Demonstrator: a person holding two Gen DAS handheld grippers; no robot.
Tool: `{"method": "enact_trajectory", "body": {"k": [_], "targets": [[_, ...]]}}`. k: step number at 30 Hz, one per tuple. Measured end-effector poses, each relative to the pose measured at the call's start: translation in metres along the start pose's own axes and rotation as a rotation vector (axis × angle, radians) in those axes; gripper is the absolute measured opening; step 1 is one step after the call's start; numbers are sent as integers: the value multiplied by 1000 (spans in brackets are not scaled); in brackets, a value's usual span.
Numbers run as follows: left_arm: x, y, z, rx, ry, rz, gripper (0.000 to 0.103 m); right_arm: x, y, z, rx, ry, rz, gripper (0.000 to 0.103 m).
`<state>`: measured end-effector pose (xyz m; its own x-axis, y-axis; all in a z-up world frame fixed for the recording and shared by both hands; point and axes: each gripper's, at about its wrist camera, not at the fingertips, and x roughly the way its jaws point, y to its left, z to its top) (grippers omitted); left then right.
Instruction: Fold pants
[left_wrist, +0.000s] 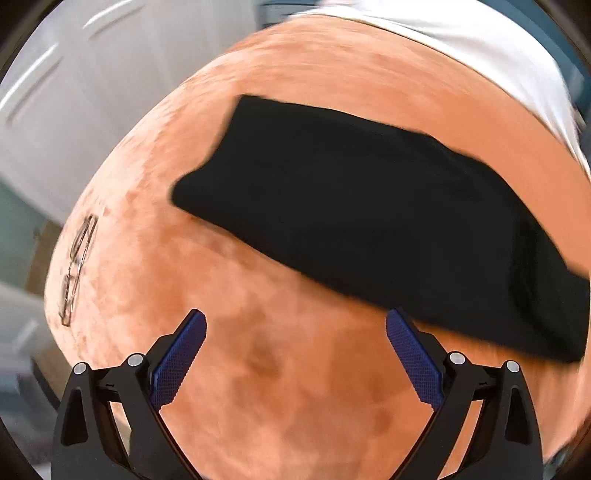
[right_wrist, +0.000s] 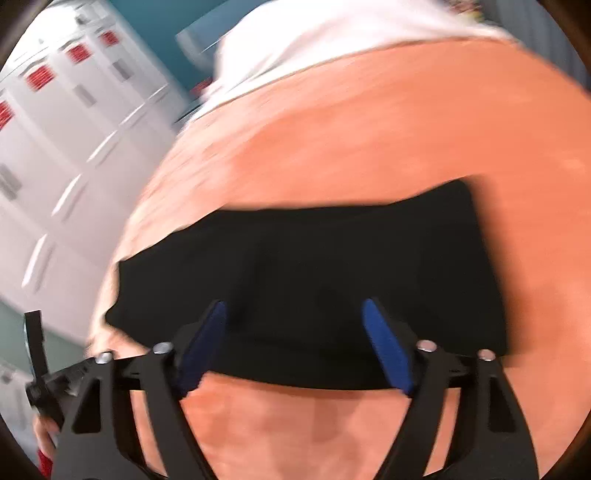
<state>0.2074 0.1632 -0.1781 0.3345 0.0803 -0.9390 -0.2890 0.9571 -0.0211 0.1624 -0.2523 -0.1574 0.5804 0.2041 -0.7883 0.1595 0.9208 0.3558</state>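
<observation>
Eyeglasses (left_wrist: 77, 269) lie at the far left of the orange tabletop (left_wrist: 258, 369); left tongs (left_wrist: 295, 328) hover spread wide and empty, black pants (left_wrist: 369, 214) lying folded flat just beyond; right tongs (right_wrist: 295, 317) gape open over the pants, holding nothing

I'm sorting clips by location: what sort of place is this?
Probably a bedroom: black pants lie on an orange blanket with white bedding behind, beside white panelled cupboard doors.
</observation>
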Motion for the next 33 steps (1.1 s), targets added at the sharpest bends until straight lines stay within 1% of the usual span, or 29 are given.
{"method": "enact_trajectory", "body": {"k": [1,2,4,5,6,7,8,9,10,11,12,13,14,15,16,17,18,19,20,21,22,24,26,27,28,29,30,32,33], "targets": [[11,13,9,-47,9,-12,96,-3,-22,3,22,25,-49,77],[16,18,14,-72,19,-11,96,-3,-36,3,49,36,-74,77],[38,37,27,-146,45,-17,96,-2,-62,1,116,48,-67,77],[42,39,29,-160,51,-11,96,4,-74,0,159,61,-71,77],[49,42,33,-177,58,-12,96,12,-75,-2,180,76,-70,77],[57,44,36,-192,69,-32,96,17,-83,-5,192,96,-57,77],[64,46,39,-212,85,-39,96,30,-83,-7,204,116,-50,77],[72,47,41,-246,96,-47,98,39,-84,-9,213,131,-44,79],[77,48,42,-267,85,-38,98,46,-80,-11,215,136,-53,79],[78,45,43,-277,66,-17,98,46,-75,-17,201,119,-88,79],[80,40,44,-280,43,18,98,49,-67,-21,186,100,-102,79],[82,32,45,-273,32,61,98,50,-65,-23,171,86,-109,70],[82,27,45,-265,23,87,98,51,-62,-26,165,83,-109,53],[81,20,46,-255,11,101,98,49,-62,-28,182,78,-80,46],[79,17,47,-250,8,92,95,48,-66,-27,202,76,-59,34],[76,15,48,-249,8,70,81,45,-69,-26,223,73,-43,29],[70,13,48,-247,-4,35,55,43,-69,-23,241,68,-28,26],[64,10,48,-240,-9,18,38,38,-70,-22,260,63,-9,23],[58,8,49,-236,-11,17,15,27,-74,-20,284,50,15,20],[53,8,49,-244,-4,-7,14,20,-73,-17,294,38,25,19],[45,10,49,-260,-6,-15,14,10,-75,-14,298,27,28,17],[27,17,47,-285,-8,-60,14,-15,-87,-8,301,1,23,16],[12,20,43,-281,-5,-93,14,-37,-105,-9,325,10,64,16],[2,18,38,-262,2,-106,14,-45,-109,-11,323,18,73,16],[-5,18,34,-244,10,-111,14,-54,-111,-12,300,22,53,16],[-12,16,28,-223,19,-115,14,-68,-113,-15,259,20,16,16],[-19,13,20,-196,35,-126,14,-79,-118,-19,253,21,8,16],[-27,8,5,-162,68,-160,14,-104,-136,-32,285,36,7,16],[-32,3,-7,-136,88,-174,14,-112,-144,-39,290,40,-9,16]]}}
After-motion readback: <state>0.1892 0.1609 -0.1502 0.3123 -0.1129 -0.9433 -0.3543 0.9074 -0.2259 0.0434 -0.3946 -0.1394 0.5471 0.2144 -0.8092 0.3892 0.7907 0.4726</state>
